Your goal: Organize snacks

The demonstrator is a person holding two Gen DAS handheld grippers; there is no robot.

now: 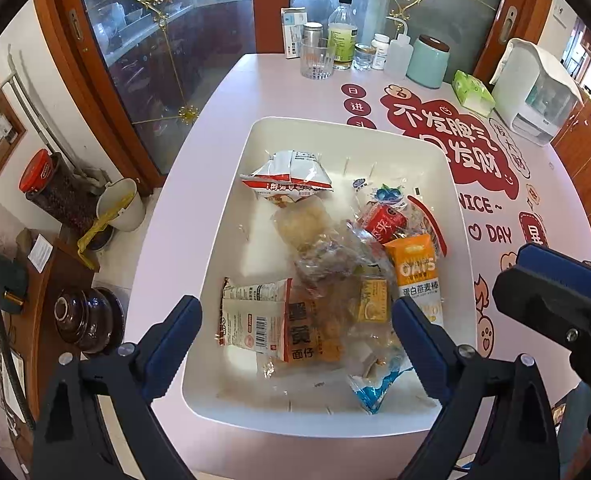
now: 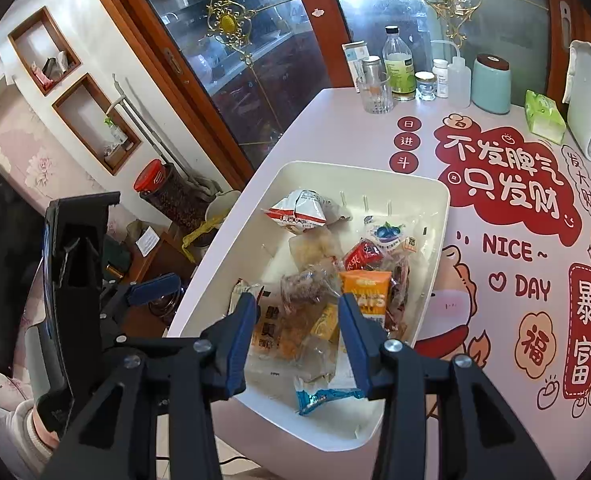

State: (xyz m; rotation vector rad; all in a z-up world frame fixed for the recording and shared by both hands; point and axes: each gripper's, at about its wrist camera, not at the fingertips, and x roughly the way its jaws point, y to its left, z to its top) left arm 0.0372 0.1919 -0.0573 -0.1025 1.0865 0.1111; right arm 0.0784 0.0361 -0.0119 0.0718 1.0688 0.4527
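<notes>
Snacks (image 1: 327, 264) lie in a loose heap inside the white bin (image 1: 223, 216), which stands on the pink surface (image 1: 199, 168) near its front edge. The left tongs (image 1: 297, 328) hover over the near end of the bin with the two blue pads wide apart and nothing between them. The right tongs (image 2: 299, 332) also hang above the near part of the heap, standing apart and holding nothing.

Just under the left tongs is the noodle packet (image 1: 255, 320) with a barcode, and beside it the orange oat bar (image 1: 415, 276). Further in are a clear bag (image 1: 327, 256) with dark pieces, a red-and-white pouch (image 1: 287, 176) at the far end, and a blue wrapper (image 1: 375, 388) at the near wall.

All of these look light and soft. The film wrappers are probably slippery and will crumple, and the contents may break if squeezed hard; through the clear bags I cannot tell exactly what is inside. A sealed edge or a flat corner of a packet seems the best place to take hold.
</notes>
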